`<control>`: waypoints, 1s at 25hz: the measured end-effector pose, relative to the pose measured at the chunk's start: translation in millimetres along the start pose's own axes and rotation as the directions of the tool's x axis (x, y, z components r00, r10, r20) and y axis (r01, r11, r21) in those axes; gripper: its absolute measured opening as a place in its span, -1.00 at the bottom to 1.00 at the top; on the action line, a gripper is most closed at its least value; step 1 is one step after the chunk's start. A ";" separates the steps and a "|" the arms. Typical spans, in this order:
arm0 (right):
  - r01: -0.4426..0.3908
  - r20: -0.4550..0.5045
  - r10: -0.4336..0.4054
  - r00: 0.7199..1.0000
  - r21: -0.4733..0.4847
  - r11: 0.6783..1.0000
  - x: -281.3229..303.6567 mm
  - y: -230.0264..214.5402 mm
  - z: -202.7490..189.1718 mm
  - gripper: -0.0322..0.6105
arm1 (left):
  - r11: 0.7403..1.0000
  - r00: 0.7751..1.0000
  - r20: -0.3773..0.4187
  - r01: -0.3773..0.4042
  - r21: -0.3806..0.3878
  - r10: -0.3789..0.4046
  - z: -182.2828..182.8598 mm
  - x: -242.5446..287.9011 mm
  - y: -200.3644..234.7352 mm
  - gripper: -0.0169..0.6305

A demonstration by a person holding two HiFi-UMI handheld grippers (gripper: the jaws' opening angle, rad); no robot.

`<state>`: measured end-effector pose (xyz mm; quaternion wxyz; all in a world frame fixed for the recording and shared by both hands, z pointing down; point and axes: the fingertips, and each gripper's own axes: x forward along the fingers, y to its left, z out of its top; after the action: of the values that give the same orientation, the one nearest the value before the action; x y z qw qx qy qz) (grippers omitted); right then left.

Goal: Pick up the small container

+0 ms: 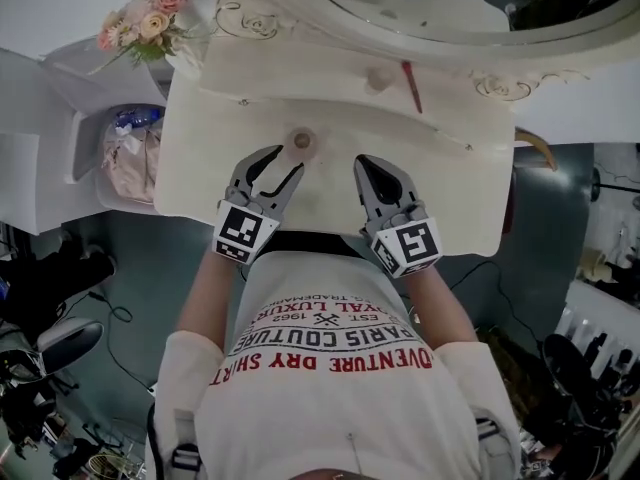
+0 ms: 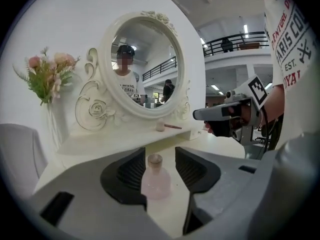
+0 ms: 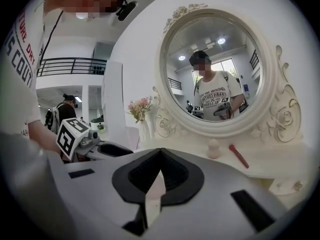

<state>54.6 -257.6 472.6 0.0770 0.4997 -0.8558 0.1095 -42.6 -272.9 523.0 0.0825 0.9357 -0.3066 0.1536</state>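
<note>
**Left gripper open around the small container, right gripper shut**

On the cream vanity table point(image 1: 200, 158), the small container point(image 1: 303, 141), a pale pink bottle with a round stopper, stands upright near the middle. It is at about 1 o'clock from the left gripper point(image 1: 285, 163). That gripper's fingers are spread, and in the left gripper view the bottle sits in the gap at their mouth with neither pad pressing on it. The right gripper point(image 1: 368, 168) rests at 4 o'clock from the bottle, well apart from it, with its fingers pressed together and nothing between them. An oval mirror point(image 2: 142, 66) rises at the table's 12 o'clock, a bunch of flowers point(image 1: 145, 23) sits at 10 o'clock, and a red stick point(image 1: 412, 86) lies on the raised shelf at 1 o'clock.
</note>
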 end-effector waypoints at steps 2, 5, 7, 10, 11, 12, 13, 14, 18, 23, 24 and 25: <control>-0.001 -0.002 0.001 1.000 0.017 1.000 5.1 -9.1 -3.0 -0.90 | 1.000 1.000 -0.006 -0.012 -0.006 0.012 -10.3 14.1 3.9 -0.35; 0.001 0.003 -0.002 1.000 0.020 1.000 11.7 -22.7 -6.7 -0.90 | 1.000 1.000 -0.023 -0.020 -0.014 0.019 -25.9 34.8 8.7 -0.26; 0.003 0.002 -0.003 1.000 0.013 1.000 15.2 -30.2 -10.3 -0.90 | 1.000 0.999 -0.034 -0.013 -0.012 0.013 -34.3 45.9 9.1 -0.25; 0.000 -0.001 0.000 1.000 0.004 1.000 19.8 -39.3 -14.3 -0.90 | 1.000 0.999 -0.042 -0.017 0.006 0.017 -42.5 59.3 11.5 -0.25; -0.003 0.001 0.003 1.000 0.000 1.000 21.1 -41.4 -14.4 -0.90 | 1.000 0.999 -0.040 -0.024 0.011 0.025 -43.9 62.8 13.1 -0.25; -0.006 0.002 0.006 1.000 -0.003 1.000 22.4 -43.2 -14.2 -0.90 | 0.999 0.999 -0.039 -0.030 0.013 0.031 -45.3 66.0 14.8 -0.25; -0.008 0.002 0.008 1.000 -0.004 1.000 23.4 -45.1 -14.0 -0.90 | 0.999 0.999 -0.040 -0.034 0.011 0.034 -46.9 69.1 16.2 -0.25; -0.010 0.001 0.010 1.000 -0.005 1.000 24.2 -47.0 -14.0 -0.90 | 0.999 0.999 -0.041 -0.035 0.007 0.035 -48.5 72.0 17.1 -0.25; -0.007 -0.005 0.007 1.000 -0.005 1.000 26.2 -55.7 -15.1 -0.90 | 1.000 0.999 -0.020 -0.025 -0.016 0.025 -49.2 78.6 17.1 -0.26; -0.002 -0.009 0.003 1.000 0.005 1.000 27.2 -63.1 -20.3 -0.90 | 0.999 1.000 0.009 -0.013 -0.047 0.014 -50.2 79.4 18.3 -0.29; -0.002 -0.011 0.003 1.000 0.007 1.000 27.0 -63.5 -22.0 -0.90 | 0.999 1.000 0.011 -0.012 -0.044 0.013 -50.6 79.4 18.4 -0.30; -0.002 -0.015 0.002 1.000 0.010 1.000 26.5 -63.4 -23.8 -0.90 | 0.999 1.000 0.013 -0.012 -0.038 0.013 -49.1 79.5 18.1 -0.32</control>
<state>97.5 -303.8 509.0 0.0809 0.4983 -0.8552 0.1176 -4.3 -318.7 597.0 0.0973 0.9330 -0.3158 0.1423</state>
